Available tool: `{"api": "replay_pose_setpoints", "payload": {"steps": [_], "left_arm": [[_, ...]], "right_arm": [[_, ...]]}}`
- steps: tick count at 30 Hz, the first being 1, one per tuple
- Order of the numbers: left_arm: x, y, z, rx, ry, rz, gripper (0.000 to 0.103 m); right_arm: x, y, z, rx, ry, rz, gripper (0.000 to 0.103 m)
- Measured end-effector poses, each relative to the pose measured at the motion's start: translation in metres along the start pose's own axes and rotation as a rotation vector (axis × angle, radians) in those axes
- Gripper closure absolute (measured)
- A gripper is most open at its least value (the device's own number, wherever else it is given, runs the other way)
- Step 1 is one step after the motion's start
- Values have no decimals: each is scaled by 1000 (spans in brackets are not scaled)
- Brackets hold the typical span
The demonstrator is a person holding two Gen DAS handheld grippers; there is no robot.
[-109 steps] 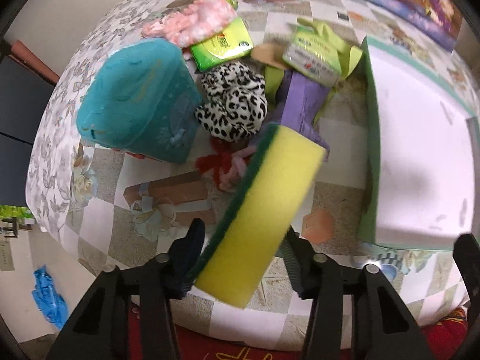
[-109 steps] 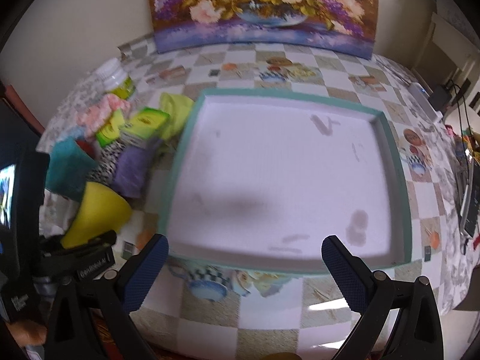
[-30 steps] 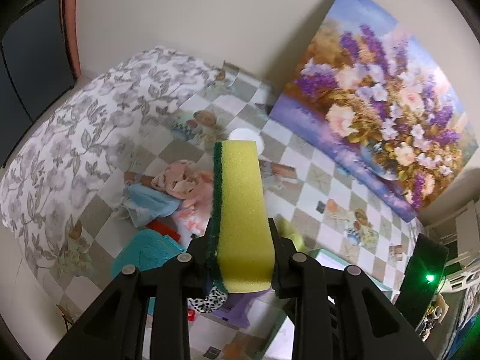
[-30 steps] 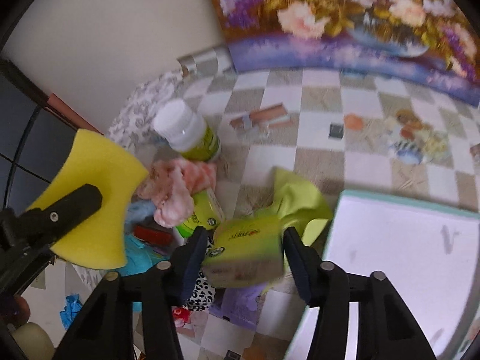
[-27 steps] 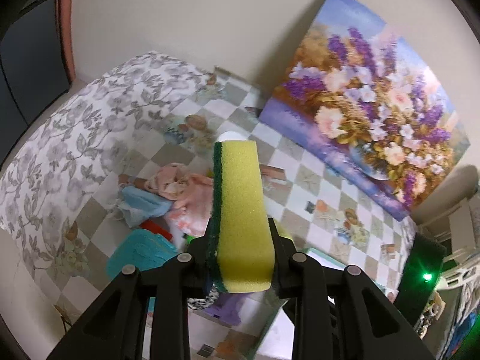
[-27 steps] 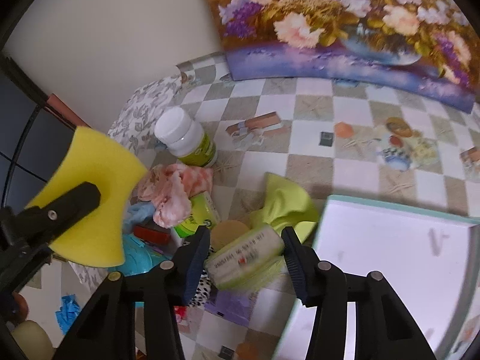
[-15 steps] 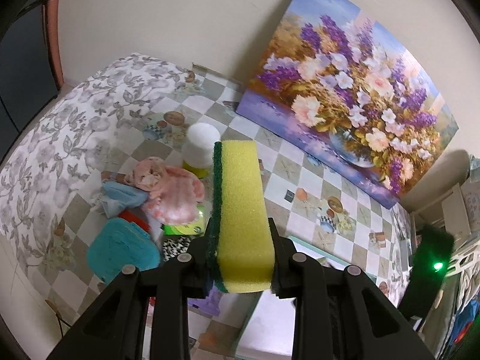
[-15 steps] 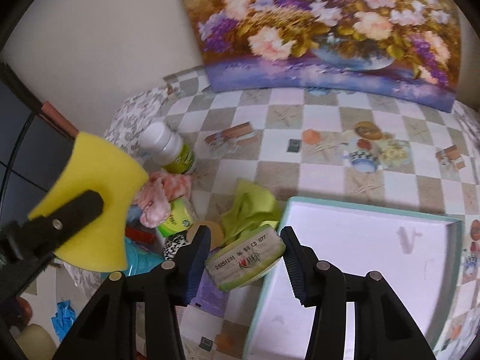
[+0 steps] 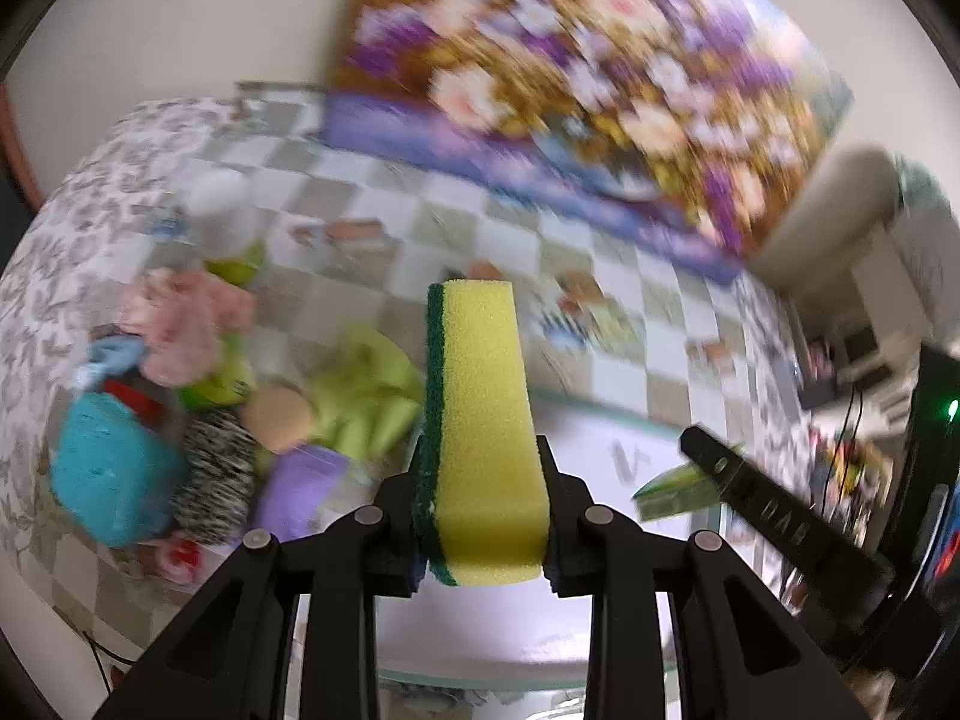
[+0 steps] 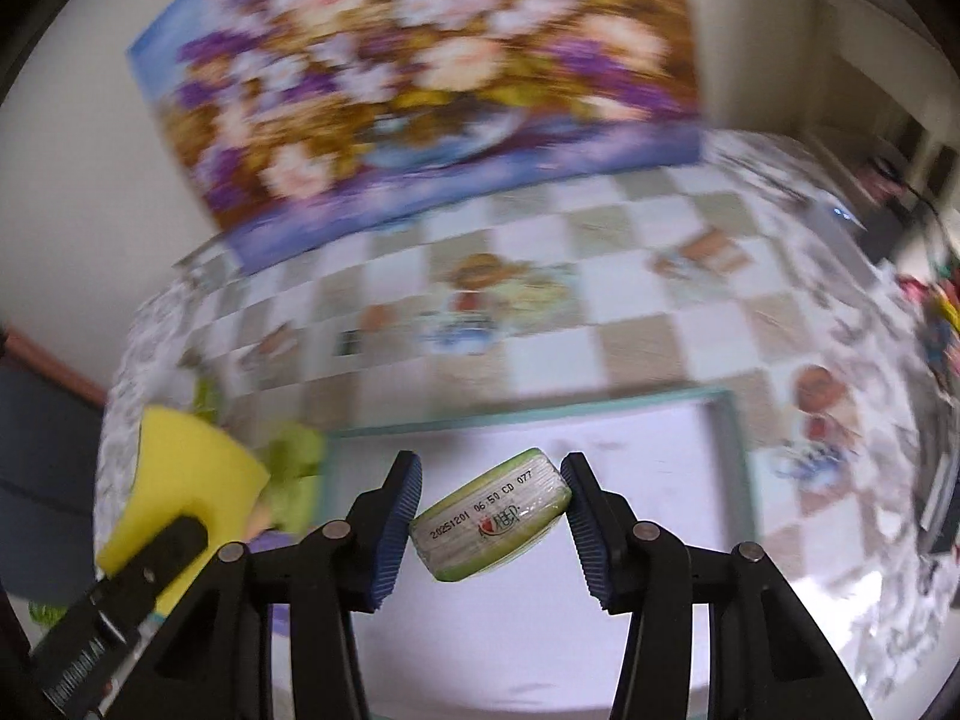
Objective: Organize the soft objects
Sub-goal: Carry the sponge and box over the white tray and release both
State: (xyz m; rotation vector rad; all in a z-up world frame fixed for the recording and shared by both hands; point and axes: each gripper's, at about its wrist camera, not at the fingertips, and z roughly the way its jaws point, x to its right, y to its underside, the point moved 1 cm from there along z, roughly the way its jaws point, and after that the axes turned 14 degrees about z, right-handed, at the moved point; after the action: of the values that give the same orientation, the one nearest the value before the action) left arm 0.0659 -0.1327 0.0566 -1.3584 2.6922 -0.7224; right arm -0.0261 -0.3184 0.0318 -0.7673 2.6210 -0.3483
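Both grippers loaded, above the tray (image 10: pixel 732 438).
Left gripper (image 9: pixel 483 525) fingers clench a yellow sponge (image 9: pixel 480 420); right gripper (image 10: pixel 492 516) fingers grasp a green tissue pack (image 10: pixel 489 525); soft pile (image 9: pixel 198 420) sits left on the bench (image 9: pixel 468 240).

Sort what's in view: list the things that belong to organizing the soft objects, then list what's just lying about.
Job:
- yellow-green sponge, held in left gripper
- green tissue pack, held in right gripper
- white tray
- pile: teal cloth, purple cloth, pink cloth

Lying about:
- flower painting
- white-capped bottle
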Motion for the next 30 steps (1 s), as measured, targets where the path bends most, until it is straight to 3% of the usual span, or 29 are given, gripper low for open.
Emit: {"api": "replay_pose_setpoints", "payload": {"steps": [5,10,19,23,24,26,27,30], "left_arm": [[39,12,28,-73,8,83,73],[53,22,51,-143,0,111,73],[47,29,78,-205,-97,115,73],[42,29,85,-224,-70,95,72],[41,29,86,-228,-52,85,70],[41,29,86,-225,-27,75,44],[41,28,84,-220,-18,70,38],[40,25,78,-198,-3,62,34]], "right_arm": [[53,-9,1,-5,80,68,52],[85,-9,9,-32,187,68,52],[84,0,41,-113,250,21,51],[74,2,49,-129,213,16,51],[73,1,48,-129,195,22,49],[68,0,45,-125,158,32,41],[66,-1,41,-118,143,34,36],[62,-5,32,-92,135,36,36]]}}
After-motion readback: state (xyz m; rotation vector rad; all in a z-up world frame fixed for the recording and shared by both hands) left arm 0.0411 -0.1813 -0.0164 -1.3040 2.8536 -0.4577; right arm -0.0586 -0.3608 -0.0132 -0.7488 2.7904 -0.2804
